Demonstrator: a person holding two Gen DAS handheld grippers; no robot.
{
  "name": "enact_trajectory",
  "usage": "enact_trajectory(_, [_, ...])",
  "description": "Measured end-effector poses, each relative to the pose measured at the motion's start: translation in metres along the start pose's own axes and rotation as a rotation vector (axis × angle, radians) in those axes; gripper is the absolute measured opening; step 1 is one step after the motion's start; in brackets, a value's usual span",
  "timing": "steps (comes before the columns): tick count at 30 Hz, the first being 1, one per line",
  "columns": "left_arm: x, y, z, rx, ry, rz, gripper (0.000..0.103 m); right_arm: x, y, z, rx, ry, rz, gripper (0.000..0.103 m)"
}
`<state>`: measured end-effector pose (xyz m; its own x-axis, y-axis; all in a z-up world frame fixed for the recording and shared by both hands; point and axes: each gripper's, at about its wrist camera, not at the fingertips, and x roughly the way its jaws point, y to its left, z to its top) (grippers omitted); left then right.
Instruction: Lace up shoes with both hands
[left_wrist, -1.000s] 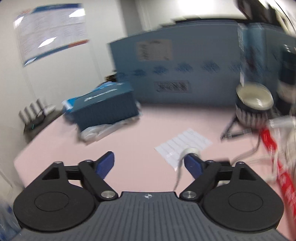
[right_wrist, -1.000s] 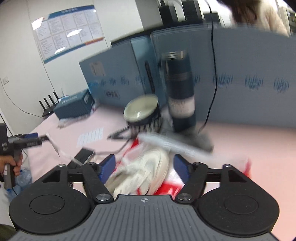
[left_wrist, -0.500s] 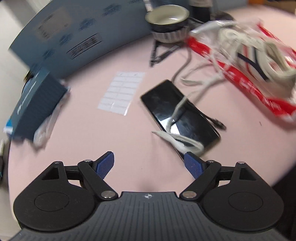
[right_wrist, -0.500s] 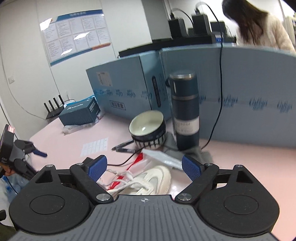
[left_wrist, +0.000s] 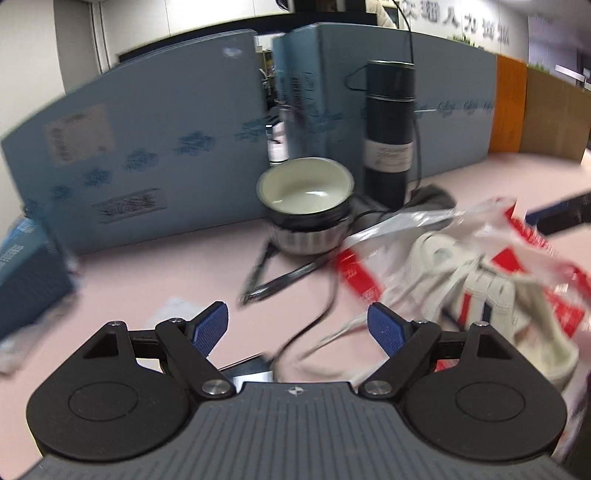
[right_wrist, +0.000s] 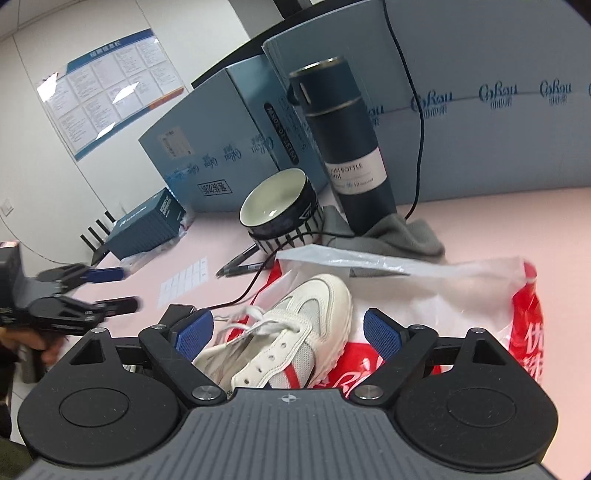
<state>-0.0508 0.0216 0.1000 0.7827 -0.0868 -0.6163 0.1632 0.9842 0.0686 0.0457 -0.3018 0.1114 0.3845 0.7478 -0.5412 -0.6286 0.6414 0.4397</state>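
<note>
A white sneaker (right_wrist: 295, 332) lies on a red and white plastic bag (right_wrist: 524, 314), its toe pointing away from me. Its loose white lace (right_wrist: 251, 315) trails to the left. My right gripper (right_wrist: 288, 334) hangs open just above the sneaker, one blue pad on each side, neither touching it. In the left wrist view the sneaker (left_wrist: 480, 288) sits to the right, blurred, and the lace (left_wrist: 332, 339) runs across the pink table. My left gripper (left_wrist: 297, 328) is open and empty, left of the shoe. It also shows in the right wrist view (right_wrist: 122, 290), held by a hand.
Two stacked bowls (right_wrist: 277, 210), a dark blue bottle (right_wrist: 347, 147) on a grey cloth (right_wrist: 399, 236), pens (right_wrist: 240, 262) and a black cable (right_wrist: 255, 284) stand behind the shoe. A blue box (right_wrist: 147, 225) and a label sheet (right_wrist: 184, 280) lie left. Blue partitions back the table.
The left gripper swung from over the phone up and round to face the bowls and shoe. The right gripper sank toward the sneaker and rolled, and its jaws widened.
</note>
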Motion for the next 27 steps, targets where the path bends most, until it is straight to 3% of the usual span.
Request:
enact_trajectory(3, [0.026, -0.015, -0.003, -0.049, -0.01, -0.045, 0.069, 0.005, 0.001, -0.006, 0.01, 0.039, 0.011, 0.088])
enact_trajectory(5, [0.04, -0.02, -0.004, -0.097, -0.013, -0.039, 0.055, 0.006, 0.001, -0.008, 0.01, 0.048, 0.015, 0.088])
enact_trajectory(9, [0.064, -0.026, -0.004, -0.17, 0.003, -0.049, 0.053, 0.009, -0.002, -0.008, 0.022, 0.051, 0.004, 0.088])
enact_trajectory(14, [0.085, -0.04, -0.009, -0.096, 0.07, -0.047, 0.053, 0.013, -0.003, -0.008, 0.025, 0.068, 0.004, 0.088])
enact_trajectory(15, [0.087, -0.042, -0.011, -0.08, 0.083, -0.045, 0.048, 0.014, -0.003, -0.008, 0.024, 0.071, 0.004, 0.088])
enact_trajectory(17, [0.089, -0.043, -0.014, -0.062, 0.102, -0.05, 0.016, 0.015, -0.004, -0.008, 0.027, 0.077, 0.001, 0.088])
enact_trajectory(19, [0.086, -0.041, -0.015, -0.073, 0.09, -0.069, 0.01, 0.016, -0.005, -0.008, 0.032, 0.082, -0.003, 0.088])
enact_trajectory(22, [0.073, -0.037, -0.012, -0.103, 0.036, -0.067, 0.008, 0.017, -0.005, -0.008, 0.037, 0.085, -0.007, 0.088])
enact_trajectory(27, [0.04, -0.008, 0.001, -0.196, -0.095, 0.011, 0.008, 0.015, -0.005, -0.009, 0.033, 0.079, -0.005, 0.088])
